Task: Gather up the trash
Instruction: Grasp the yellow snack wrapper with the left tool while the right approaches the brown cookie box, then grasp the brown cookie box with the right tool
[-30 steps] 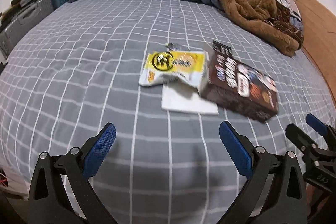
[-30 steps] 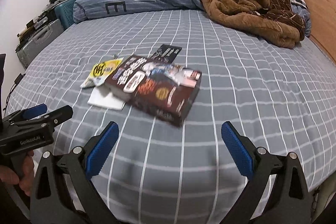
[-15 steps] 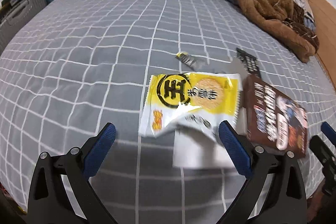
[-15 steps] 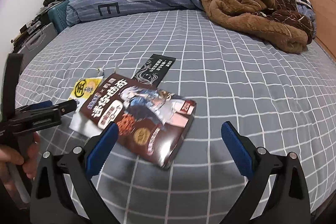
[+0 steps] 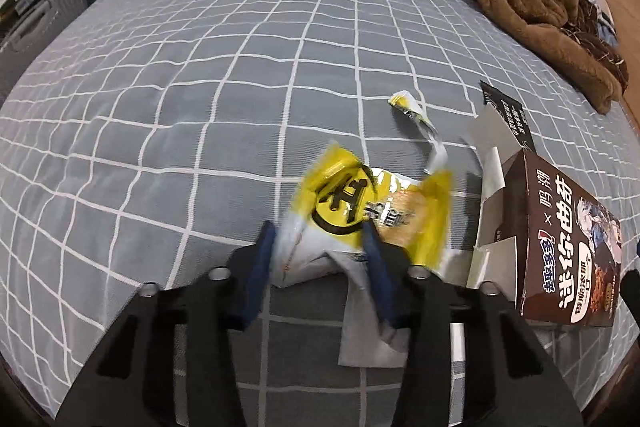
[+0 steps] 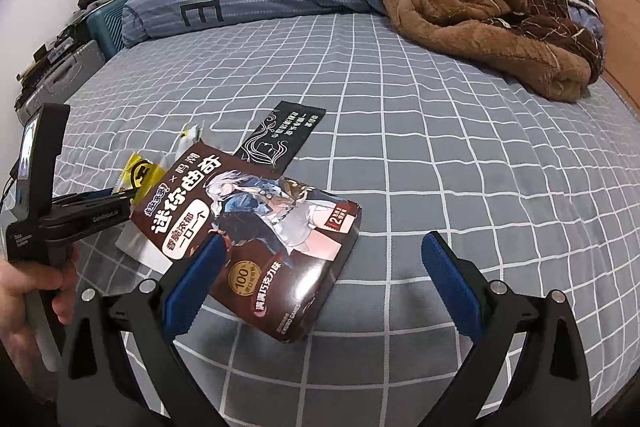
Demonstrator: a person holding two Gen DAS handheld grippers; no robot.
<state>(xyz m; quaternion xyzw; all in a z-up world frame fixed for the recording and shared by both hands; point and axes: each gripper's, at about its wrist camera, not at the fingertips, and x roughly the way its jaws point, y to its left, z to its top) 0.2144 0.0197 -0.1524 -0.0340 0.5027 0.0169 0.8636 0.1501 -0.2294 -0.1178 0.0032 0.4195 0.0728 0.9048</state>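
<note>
Grey checked bed (image 6: 400, 131) w/ trash: brown cardboard snack box (image 6: 256, 235) uncollected before wide-open, empty right claw (image 6: 320, 275); black printed wrapper (image 6: 284, 137), white paper (image 5: 372, 343) remain; left claw (image 5: 320, 263) pinches crumpled yellow foil packet (image 5: 360, 207), first pickup.

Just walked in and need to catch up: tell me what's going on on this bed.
A person is clearing trash off the grey checked bed with two handheld grippers. The left gripper has closed its fingers on the yellow snack wrapper, which is crumpled between them. The right gripper is open, hovering at the brown cookie box, not gripping it. A black sachet, a torn wrapper strip and white paper lie uncollected.
</note>
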